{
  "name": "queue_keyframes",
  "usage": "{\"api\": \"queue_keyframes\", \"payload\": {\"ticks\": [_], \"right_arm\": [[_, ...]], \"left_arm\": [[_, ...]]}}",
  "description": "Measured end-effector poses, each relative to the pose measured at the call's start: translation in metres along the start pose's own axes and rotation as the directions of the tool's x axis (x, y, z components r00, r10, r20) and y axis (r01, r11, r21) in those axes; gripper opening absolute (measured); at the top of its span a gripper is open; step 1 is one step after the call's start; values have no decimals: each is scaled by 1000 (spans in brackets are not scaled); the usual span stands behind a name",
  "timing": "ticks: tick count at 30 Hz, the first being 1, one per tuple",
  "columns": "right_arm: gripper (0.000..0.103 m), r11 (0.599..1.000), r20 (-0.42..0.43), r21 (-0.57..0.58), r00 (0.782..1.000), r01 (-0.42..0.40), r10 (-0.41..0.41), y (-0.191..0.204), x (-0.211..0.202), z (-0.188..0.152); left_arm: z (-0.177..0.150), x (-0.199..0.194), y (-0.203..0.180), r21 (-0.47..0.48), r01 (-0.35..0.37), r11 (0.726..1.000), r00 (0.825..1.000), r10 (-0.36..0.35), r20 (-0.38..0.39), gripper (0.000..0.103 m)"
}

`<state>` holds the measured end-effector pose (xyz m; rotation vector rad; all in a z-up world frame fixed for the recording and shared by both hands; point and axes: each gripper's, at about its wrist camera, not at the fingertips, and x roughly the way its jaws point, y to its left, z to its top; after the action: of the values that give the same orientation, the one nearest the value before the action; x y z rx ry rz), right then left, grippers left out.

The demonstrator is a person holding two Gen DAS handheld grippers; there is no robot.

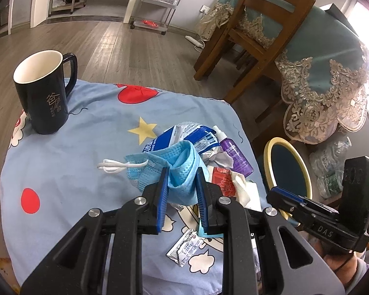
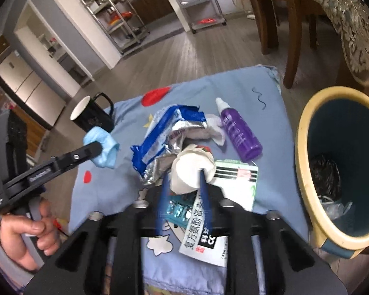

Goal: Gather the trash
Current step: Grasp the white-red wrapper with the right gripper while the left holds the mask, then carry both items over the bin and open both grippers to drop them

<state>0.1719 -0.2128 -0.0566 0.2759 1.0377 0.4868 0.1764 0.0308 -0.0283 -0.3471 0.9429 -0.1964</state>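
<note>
My left gripper [image 1: 182, 182] is shut on a crumpled blue face mask [image 1: 177, 162], held just above the cartoon-print cloth [image 1: 61, 172]; the right wrist view shows that gripper [image 2: 97, 148] at the left with the mask [image 2: 105, 150]. My right gripper [image 2: 184, 184] is shut on a squashed white paper cup [image 2: 189, 169], one blue finger at its outer wall and the other at its mouth. Around the cup lie a torn blue-and-white wipes wrapper [image 2: 169, 127], a purple spray bottle [image 2: 241, 132], a white medicine box [image 2: 204, 236] and a teal blister pack [image 2: 179, 211].
A yellow-rimmed blue bin [image 2: 301, 152] with a black liner stands on the floor right of the cloth, also seen as the bin [image 1: 268, 157] in the left wrist view. A dark mug [image 1: 41, 98] stands far left. A foil sachet [image 1: 184, 248] lies near. A wooden chair [image 1: 253, 36] stands behind.
</note>
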Motion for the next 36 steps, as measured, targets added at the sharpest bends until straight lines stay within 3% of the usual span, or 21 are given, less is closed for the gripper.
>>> {"api": "queue_keyframes", "payload": {"ticks": [3,13,14,15,20,24,36], "right_arm": [[60,1000,-10,-4,1000,16,-16,2,9,-2],[68,989,-73,-71,988,130,-135,11,56,2],[61,988,-72,-80,988,134,-140,12,58,1],[47,987,-75,-90,987,137,-143,13,60,1],[25,989,-64,-90,991,115,-121,13,54,1],[16,993,-41,-75,994,93,-96,9,40,3],[16,1000,35,-26,999,-10,11,6,-5,9]], "left_arm": [[0,1,0,-1,2,1000,1000,-2,-4,21],[0,3,-1,4,9,1000,1000,-9,-4,21],[1,2,-2,3,9,1000,1000,-9,-5,21],[1,3,-2,3,9,1000,1000,-9,-5,21],[1,3,-2,5,7,1000,1000,-7,-4,21],[2,3,-3,3,5,1000,1000,-5,-1,21],[3,0,-5,5,5,1000,1000,-5,14,21]]}}
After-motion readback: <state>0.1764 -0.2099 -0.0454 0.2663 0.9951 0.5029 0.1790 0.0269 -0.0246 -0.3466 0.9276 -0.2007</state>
